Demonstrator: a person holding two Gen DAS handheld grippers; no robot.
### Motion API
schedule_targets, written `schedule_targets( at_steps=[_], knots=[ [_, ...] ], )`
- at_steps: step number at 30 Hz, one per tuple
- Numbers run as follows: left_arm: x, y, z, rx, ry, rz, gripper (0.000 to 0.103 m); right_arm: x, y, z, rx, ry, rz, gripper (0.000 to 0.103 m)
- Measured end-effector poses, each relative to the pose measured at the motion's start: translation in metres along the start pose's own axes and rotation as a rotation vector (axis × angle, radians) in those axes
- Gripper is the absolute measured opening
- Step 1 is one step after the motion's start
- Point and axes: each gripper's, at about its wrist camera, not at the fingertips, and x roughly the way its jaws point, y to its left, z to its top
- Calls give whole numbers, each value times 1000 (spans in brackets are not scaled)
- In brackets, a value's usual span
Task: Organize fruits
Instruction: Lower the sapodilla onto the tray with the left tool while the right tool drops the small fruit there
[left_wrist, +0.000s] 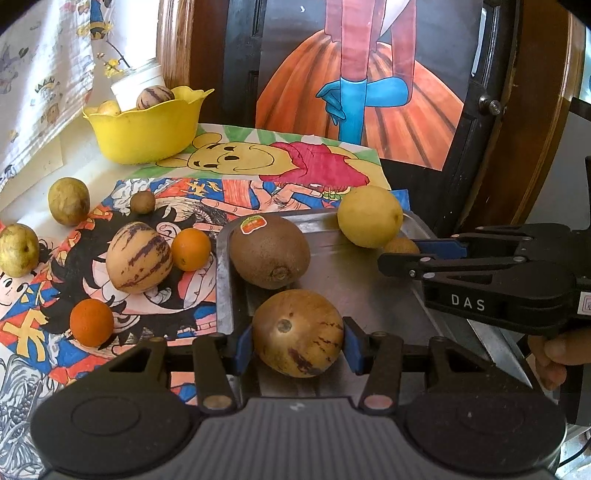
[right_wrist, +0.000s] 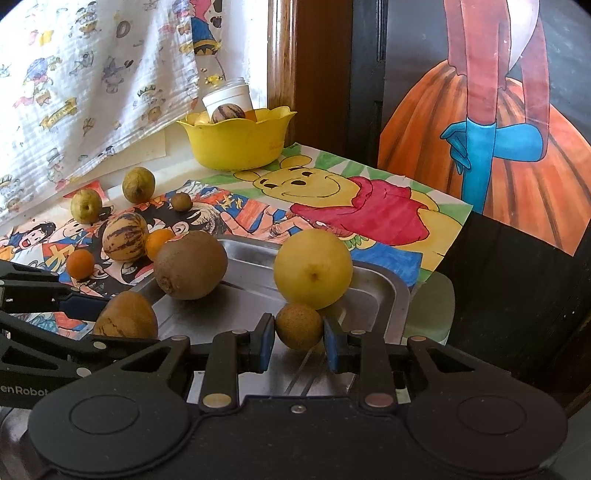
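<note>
Your left tongs (left_wrist: 298, 339) grip the striped melon (left_wrist: 297, 332) over the tray (left_wrist: 369, 295). Your right tongs (right_wrist: 299, 338) clench the small brown fruit (right_wrist: 299, 326) near the pear (right_wrist: 313, 272), likely for sorting.

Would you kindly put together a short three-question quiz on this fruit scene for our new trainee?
1. True or false: the kiwi with the sticker lies in the yellow bowl.
2. Which fruit sits between the pads of the left gripper? A) an orange B) a streaked brown melon C) a lemon
3. Fill in: the right gripper is closed on a small round ___ fruit.

Key: 1 false, it lies on the metal tray; 2 B; 3 brown.
</note>
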Motion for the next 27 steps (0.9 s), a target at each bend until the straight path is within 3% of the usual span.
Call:
schedule_targets(
  at_steps=[4, 9, 21, 27],
  knots=[
    [-1, -1, 0, 7, 0, -1, 56, 0, -2, -2, 6, 4, -5, 33],
    [-10, 1, 2, -2, -12, -21, 70, -7, -3, -4, 5, 3, -23, 38],
    [-73, 13, -3, -66, -128, 30, 99, -70, 15, -13, -7, -77, -43, 71],
    [-111, 18, -18, -83, -179, 77, 102, -110, 40, -27, 5, -100, -36, 88]
  ],
)
